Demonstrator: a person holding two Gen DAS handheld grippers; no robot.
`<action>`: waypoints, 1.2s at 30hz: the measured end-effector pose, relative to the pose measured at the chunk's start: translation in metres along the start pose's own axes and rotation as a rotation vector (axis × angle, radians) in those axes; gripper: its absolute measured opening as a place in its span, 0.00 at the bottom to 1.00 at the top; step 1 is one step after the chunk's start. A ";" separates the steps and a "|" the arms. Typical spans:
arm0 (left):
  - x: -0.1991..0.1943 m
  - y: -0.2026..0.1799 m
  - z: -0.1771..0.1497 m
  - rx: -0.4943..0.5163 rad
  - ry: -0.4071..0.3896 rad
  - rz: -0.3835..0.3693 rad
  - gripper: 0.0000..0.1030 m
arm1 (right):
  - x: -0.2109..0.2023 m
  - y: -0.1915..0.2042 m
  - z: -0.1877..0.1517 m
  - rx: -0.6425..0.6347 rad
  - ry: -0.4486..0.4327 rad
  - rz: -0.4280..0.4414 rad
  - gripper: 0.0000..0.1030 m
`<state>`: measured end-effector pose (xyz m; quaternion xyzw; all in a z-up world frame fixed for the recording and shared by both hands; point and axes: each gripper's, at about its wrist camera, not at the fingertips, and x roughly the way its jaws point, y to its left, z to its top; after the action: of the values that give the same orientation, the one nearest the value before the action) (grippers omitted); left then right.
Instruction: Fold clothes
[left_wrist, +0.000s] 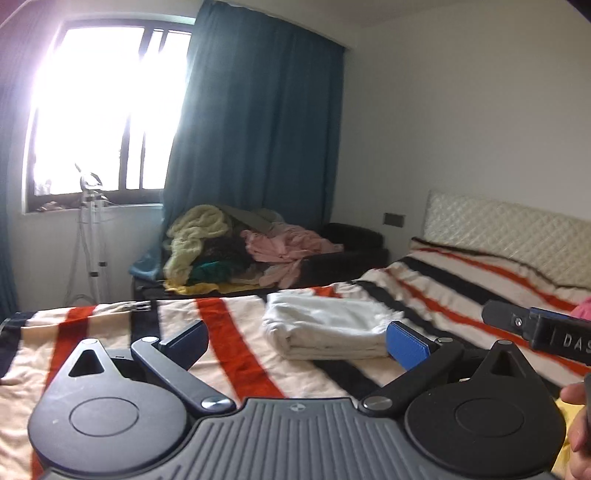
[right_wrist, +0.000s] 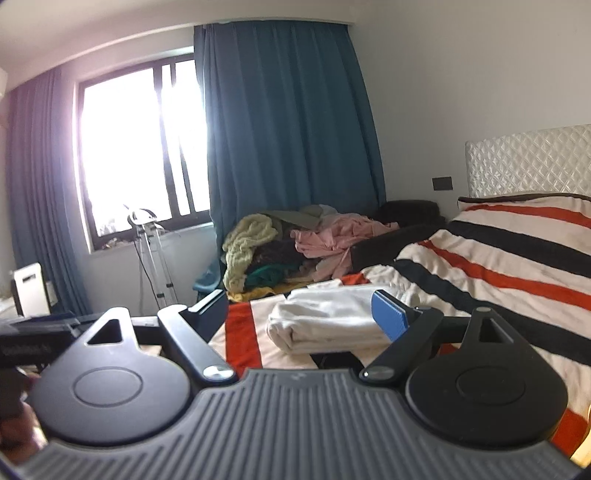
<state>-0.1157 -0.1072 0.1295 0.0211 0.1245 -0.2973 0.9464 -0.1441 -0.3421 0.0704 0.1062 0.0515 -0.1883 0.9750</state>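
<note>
At the far left of the left wrist view a bright window (left_wrist: 99, 110) fills the upper left of the frame, with a white stand (left_wrist: 90, 236) below it against the wall. A blue curtain (left_wrist: 258, 122) hangs just right of the window, in the upper centre. Under the curtain, at mid-height, a pile of unfolded clothes (left_wrist: 236, 251) in yellow-green, pink and dark cloth lies on a dark seat beyond the bed.

The striped blanket (left_wrist: 236, 343) in cream, red and black spreads over the bed across the lower half of the frame. On it, just right of centre, rests a folded white garment (left_wrist: 325, 325), neat and layered. The left gripper (left_wrist: 295, 343) takes up the bottom of the frame, its jaws spread wide and grasping nothing; its blue fingertip (left_wrist: 406, 343) on the right overlaps the near corner of the garment, though contact cannot be told. At the right edge the right gripper (left_wrist: 543, 328) enters, with part of a hand (left_wrist: 578, 417) below it. A quilted headboard (left_wrist: 509, 232) stands in the upper right.

In the right wrist view the right gripper (right_wrist: 301, 314) is likewise released, jaws wide apart and empty, framing the garment in the centre.
</note>
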 end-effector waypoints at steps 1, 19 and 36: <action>0.001 0.002 -0.004 0.003 0.002 0.007 1.00 | 0.003 0.001 -0.007 -0.003 0.005 -0.005 0.84; 0.067 0.032 -0.066 -0.026 0.080 0.032 1.00 | 0.053 -0.001 -0.081 -0.045 0.083 -0.107 0.83; 0.077 0.032 -0.072 -0.024 0.081 0.068 1.00 | 0.068 -0.002 -0.085 -0.043 0.130 -0.149 0.83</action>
<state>-0.0529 -0.1154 0.0398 0.0259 0.1655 -0.2625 0.9503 -0.0874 -0.3484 -0.0215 0.0929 0.1263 -0.2517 0.9550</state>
